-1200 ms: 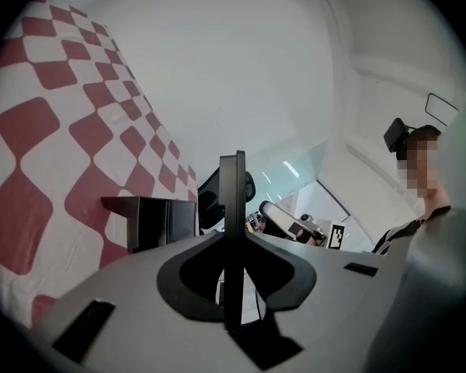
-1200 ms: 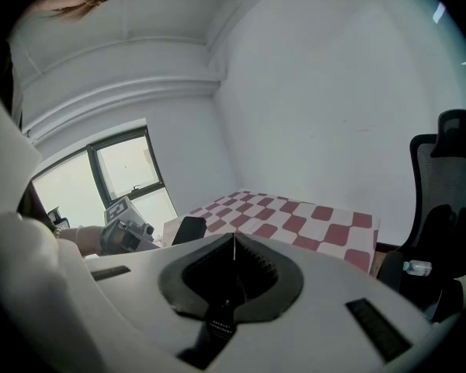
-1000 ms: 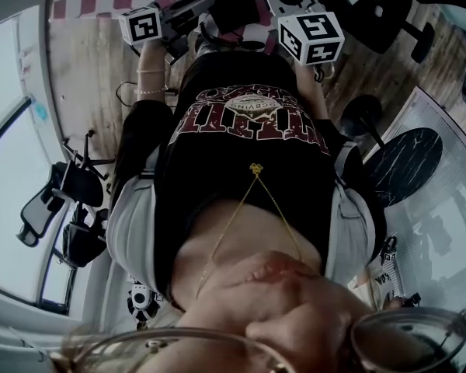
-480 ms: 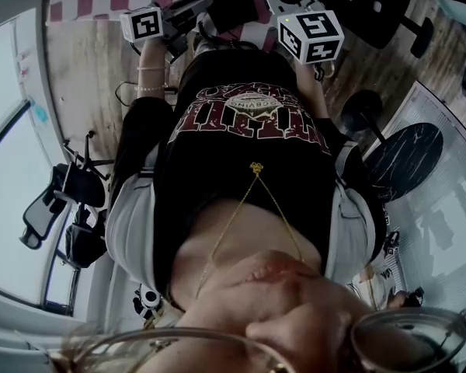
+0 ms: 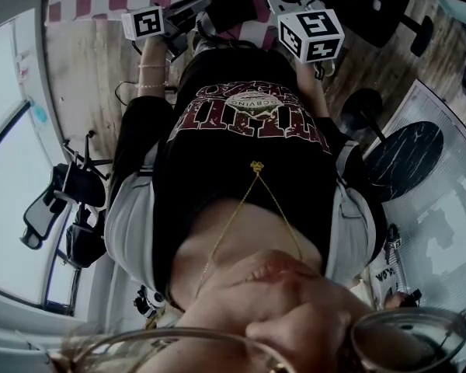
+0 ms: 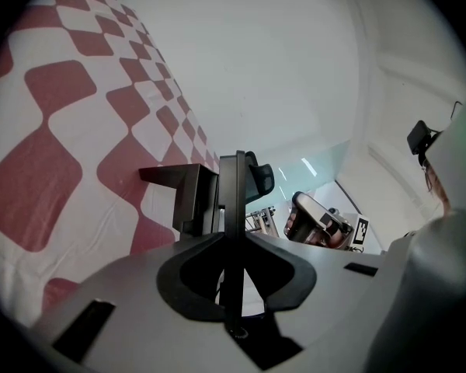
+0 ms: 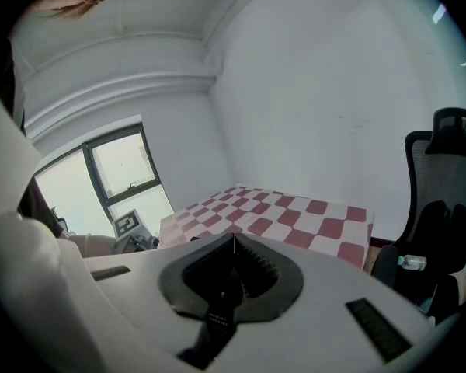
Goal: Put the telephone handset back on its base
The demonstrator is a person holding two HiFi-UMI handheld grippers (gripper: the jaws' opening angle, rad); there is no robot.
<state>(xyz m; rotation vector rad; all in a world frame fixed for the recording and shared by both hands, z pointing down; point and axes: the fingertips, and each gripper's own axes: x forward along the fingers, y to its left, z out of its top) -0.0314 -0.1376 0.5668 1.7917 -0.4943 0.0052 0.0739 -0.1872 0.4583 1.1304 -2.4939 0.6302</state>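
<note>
- Left gripper view: the left gripper (image 6: 233, 165) has its jaws pressed together into one narrow dark upright bar, and nothing shows between them.
- Just beyond and left of that bar a black boxy thing (image 6: 179, 196) stands on the red-and-white checked cloth (image 6: 78, 130). I cannot tell whether it is the telephone's base, its handset, or both.
- Past the jaws a black office chair (image 6: 262, 179) stands further off. The right gripper is in view to the right of it, well apart from the boxy thing.
- Right gripper view: the right gripper (image 7: 233, 241) has its ribbed pads closed tip to tip and holds nothing.
- The checked cloth lies ahead of it, with a window (image 7: 124, 169) to the left and the office chair at the right edge.
- Head view: both grippers are held out in front of the person's black T-shirt (image 5: 248, 154), over a wooden floor (image 5: 85, 68) at the near edge of the checked cloth.
- No handset shows in either gripper.
</note>
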